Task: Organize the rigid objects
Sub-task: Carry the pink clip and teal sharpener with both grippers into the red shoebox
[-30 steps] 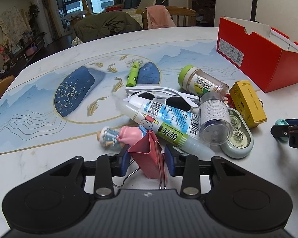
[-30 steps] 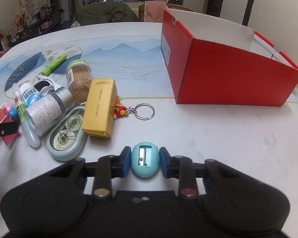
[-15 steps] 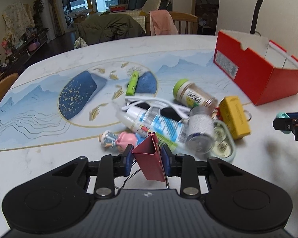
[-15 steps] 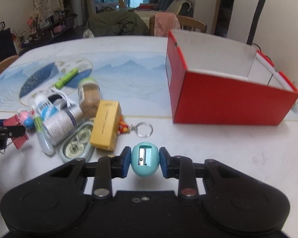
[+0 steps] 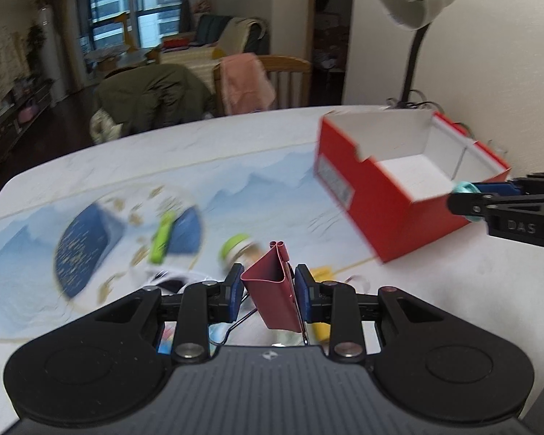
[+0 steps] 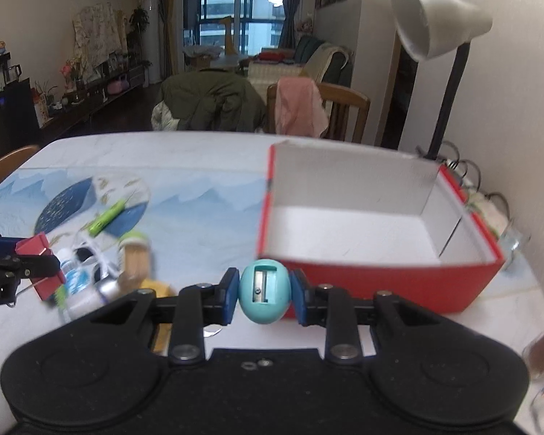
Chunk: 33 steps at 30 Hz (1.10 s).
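The left gripper (image 5: 268, 290) has its fingers clamped on a red binder clip (image 5: 273, 295), held above the worktop (image 5: 453, 290). The right gripper (image 6: 264, 295) grips a teal pencil sharpener (image 6: 264, 295) just before the red box (image 6: 380, 282) near the worktop's far right corner.

A white marble-look table (image 6: 206, 152) with a blue mountain-and-fish print carries an open red cardboard shoebox with a white inside (image 6: 380, 282) at its right. Well apart, to the left, a blurred heap lies: a lime-green marker (image 6: 107, 217), a green-capped jar (image 6: 136, 250), white-framed sunglasses (image 6: 90, 253), a white labelled bottle (image 6: 78, 282) and a yellow carton (image 5: 322, 273).
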Tool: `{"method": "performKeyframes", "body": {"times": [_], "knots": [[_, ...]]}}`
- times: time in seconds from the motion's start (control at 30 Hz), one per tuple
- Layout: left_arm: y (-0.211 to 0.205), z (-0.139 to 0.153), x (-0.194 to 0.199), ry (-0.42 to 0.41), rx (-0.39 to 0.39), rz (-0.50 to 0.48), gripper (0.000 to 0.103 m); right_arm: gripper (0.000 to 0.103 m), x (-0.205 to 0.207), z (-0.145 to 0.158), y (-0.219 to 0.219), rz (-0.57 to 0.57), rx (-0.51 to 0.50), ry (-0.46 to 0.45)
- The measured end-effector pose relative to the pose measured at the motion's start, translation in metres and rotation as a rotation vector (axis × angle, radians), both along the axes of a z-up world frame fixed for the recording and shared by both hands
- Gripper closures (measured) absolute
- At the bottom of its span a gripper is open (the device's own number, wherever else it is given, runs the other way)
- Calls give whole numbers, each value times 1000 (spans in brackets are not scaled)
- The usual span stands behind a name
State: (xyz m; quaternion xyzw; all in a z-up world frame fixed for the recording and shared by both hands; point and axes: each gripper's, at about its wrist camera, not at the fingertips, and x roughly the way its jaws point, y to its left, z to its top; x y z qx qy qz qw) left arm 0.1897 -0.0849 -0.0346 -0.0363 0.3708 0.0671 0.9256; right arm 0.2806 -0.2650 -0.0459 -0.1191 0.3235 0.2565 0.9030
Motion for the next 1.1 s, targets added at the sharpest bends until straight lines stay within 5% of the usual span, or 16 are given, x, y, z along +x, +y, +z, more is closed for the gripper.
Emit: {"method": "performKeyframes", "body": {"times": [0.57,1.1], "knots": [[-89,16,147,2,-6,-183,73,73,120,-9,-57,-92,-58,0],[-129,-28,241,162,-3,-226,73,73,192,-62,-64,-61,-123,200]]}}
